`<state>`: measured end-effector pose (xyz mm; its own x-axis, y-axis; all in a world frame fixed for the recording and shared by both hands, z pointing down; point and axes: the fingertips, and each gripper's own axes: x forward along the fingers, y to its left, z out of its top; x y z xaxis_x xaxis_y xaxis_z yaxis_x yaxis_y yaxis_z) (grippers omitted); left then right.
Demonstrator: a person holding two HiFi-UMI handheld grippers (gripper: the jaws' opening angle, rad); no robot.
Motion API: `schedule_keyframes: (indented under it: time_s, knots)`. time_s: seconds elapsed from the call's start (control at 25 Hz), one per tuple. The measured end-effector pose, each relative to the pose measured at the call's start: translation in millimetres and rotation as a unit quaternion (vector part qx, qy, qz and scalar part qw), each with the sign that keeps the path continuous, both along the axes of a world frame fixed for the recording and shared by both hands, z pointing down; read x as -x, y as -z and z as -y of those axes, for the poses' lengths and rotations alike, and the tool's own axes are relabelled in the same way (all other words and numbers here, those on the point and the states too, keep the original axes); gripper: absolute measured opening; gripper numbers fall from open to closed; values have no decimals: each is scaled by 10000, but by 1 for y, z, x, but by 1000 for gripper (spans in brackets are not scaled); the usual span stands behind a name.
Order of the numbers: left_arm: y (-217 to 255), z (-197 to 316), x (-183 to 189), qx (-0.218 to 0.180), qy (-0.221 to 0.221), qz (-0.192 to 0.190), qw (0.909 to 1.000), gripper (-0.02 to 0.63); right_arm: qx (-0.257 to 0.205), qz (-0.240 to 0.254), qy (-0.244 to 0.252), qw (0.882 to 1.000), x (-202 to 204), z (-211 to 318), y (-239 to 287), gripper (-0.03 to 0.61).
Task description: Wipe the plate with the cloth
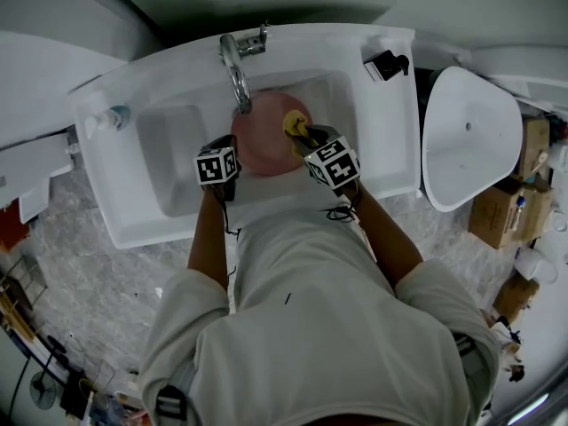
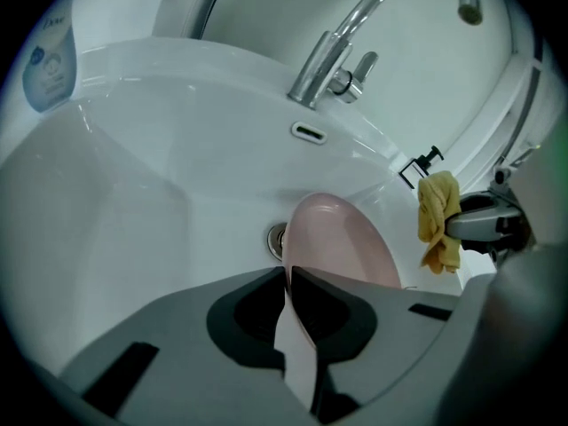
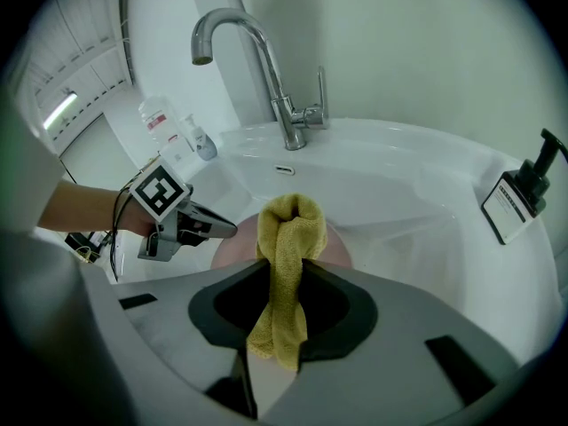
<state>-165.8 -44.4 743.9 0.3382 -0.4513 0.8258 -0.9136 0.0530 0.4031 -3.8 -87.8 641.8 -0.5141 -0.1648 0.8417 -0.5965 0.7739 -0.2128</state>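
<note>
Below the faucet (image 1: 235,69): pink plate (image 1: 266,145) held over the sink basin (image 1: 173,162), on the person's side of the spout.
Left gripper (image 2: 287,280): jaws pressed onto the plate's near rim, thin edge sandwiched between them.
Right gripper (image 3: 282,278): jaws clamped on a bunched yellow cloth (image 3: 288,229), folded loop poking out toward the faucet, loose tail hanging back behind the jaws.
Cloth against plate: a little right of the faucet, over the plate's right part in the head view. Seemingly a narrow gap beside the rim in the left gripper view, so contact impossible to confirm.
Step in hand: most likely bringing the cloth onto the plate's face for a wiping stroke.
Doing it well: lay the cloth's loop flat on the hollow face rather than dabbing with its tip. Press lightly and sweep in overlapping arcs from the rim nearest the faucet back toward the pinched rim. Hold the left pinch firm against levering from pressure far from the held edge, and stay clear of the spout.
Plate facing: hollow face turned up and toward the right gripper, underside toward the basin.
Plate axis: round, so no true long axis. Line from pinched rim to far rim aimed at the faucet's base, amount of tilt hard to judge.
</note>
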Motion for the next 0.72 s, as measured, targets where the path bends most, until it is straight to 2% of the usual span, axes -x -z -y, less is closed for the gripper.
schedule_keyframes:
  time_s: [0.16,0.32,0.52,0.72]
  knots:
    - [25,0,-6,-293,-261,177,9991,38,94,-196,30,9998,-2,3,-11,92]
    - [47,1,-14,-515,-495,318,9969,40,468,-479,33,9977,-3,11,-35,92]
    - [62,-1,-19,-684,-684,421,9944,41,785,-848,137,9932,6,24,-52,92]
    - [73,-3,-24,-850,-853,485,9915,43,935,-946,39,9911,17,33,-67,92]
